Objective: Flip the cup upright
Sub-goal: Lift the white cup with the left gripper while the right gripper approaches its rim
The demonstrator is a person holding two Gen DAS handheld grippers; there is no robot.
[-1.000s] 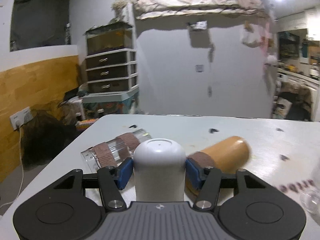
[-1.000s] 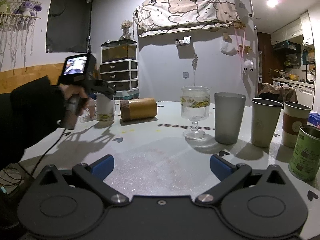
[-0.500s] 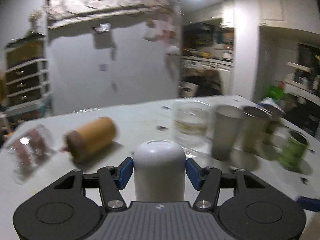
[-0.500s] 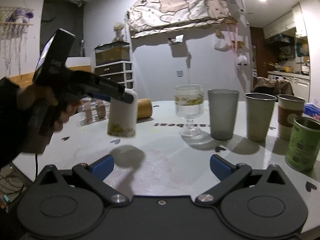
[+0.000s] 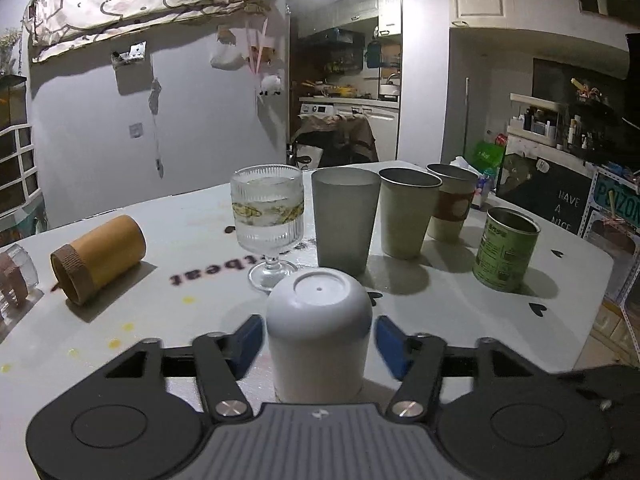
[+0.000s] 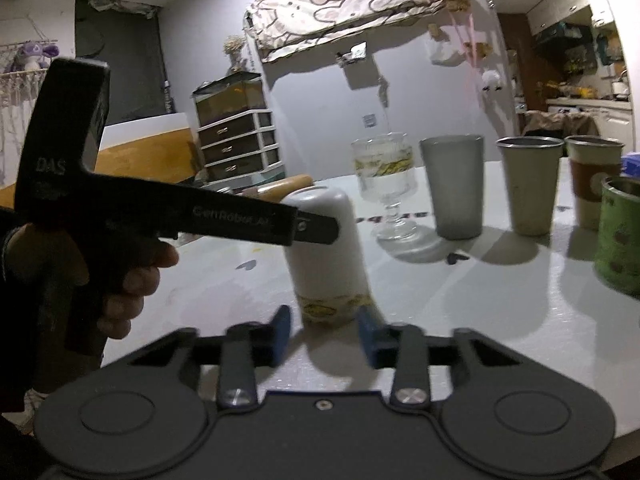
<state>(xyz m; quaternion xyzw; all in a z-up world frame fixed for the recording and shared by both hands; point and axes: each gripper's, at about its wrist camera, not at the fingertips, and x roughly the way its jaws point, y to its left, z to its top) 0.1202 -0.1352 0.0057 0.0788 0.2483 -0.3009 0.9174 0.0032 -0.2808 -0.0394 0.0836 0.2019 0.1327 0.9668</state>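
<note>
Cup [image 5: 319,332], white and upside down with its base up, sits between the blue pads of the left tongs [image 5: 319,342]. In the left wrist view a thin gap seems to show on each side between pad and cup wall, so whether the pads pinch it cannot be told. From the right wrist view the cup [image 6: 326,256] hangs mouth down with its yellow-patterned rim low over the bench [image 6: 480,300], the left tongs [image 6: 320,230] crossing its upper wall; whether the rim touches the bench is unclear.

The right tongs [image 6: 325,334] are spread, their blue pads on either side of the cup's rim and near it, not gripping.

Just beyond the cup a ribbed goblet [image 5: 267,220] stands, closest in the way. To its right, in a row, stand a grey tumbler [image 5: 345,220], a steel cup [image 5: 407,218], a sleeved cup [image 5: 451,208] and a green tin [image 5: 506,254]. To the left a tan cylinder [image 5: 98,258] lies on its side, and a clear glass [image 5: 16,276] lies at the bench's left edge, partly cut off.
</note>
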